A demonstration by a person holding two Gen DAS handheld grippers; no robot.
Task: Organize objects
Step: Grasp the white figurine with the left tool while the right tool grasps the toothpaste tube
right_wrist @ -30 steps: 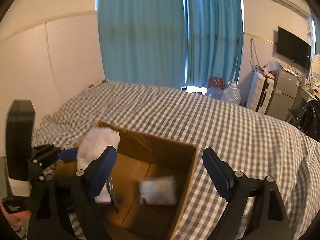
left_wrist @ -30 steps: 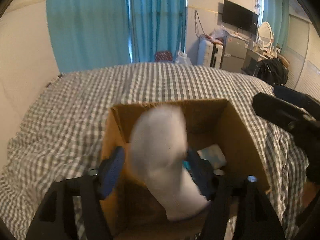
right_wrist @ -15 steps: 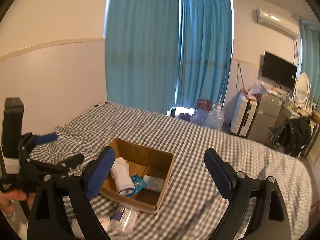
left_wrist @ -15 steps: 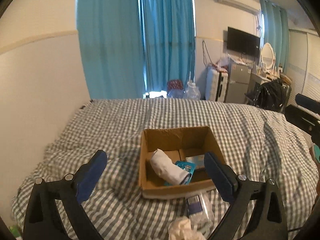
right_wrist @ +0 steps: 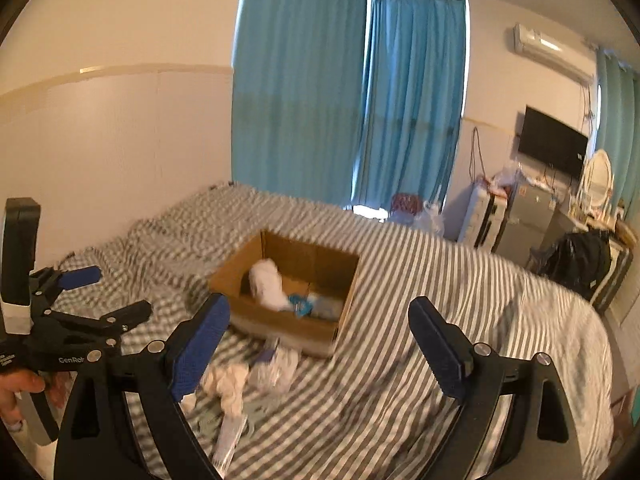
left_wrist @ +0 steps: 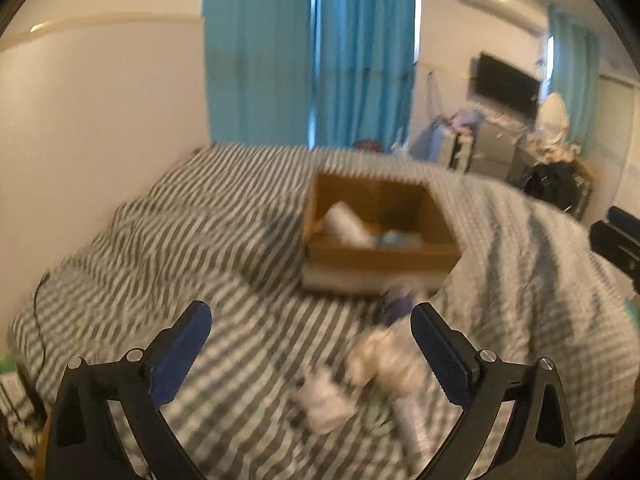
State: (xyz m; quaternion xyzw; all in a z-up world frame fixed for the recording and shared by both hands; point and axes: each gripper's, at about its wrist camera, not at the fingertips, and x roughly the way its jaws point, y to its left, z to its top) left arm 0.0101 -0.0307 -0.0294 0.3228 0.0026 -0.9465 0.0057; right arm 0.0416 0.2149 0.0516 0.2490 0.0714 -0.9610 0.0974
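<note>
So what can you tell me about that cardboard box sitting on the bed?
The cardboard box is plain brown, open-topped and shallow, and sits upright on the grey-and-white checked bedcover. Inside it lie a rolled white sock, leaning toward its left wall, and some small blue packets beside it. More loose items lie on the cover just in front of it. Neither gripper touches the box.

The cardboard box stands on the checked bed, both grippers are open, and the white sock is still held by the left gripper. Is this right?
Not quite. The sock lies inside the box, not in the left gripper, which is open and empty; the right wrist view shows it. The box does stand on the bed, and the right gripper is open too.
</note>
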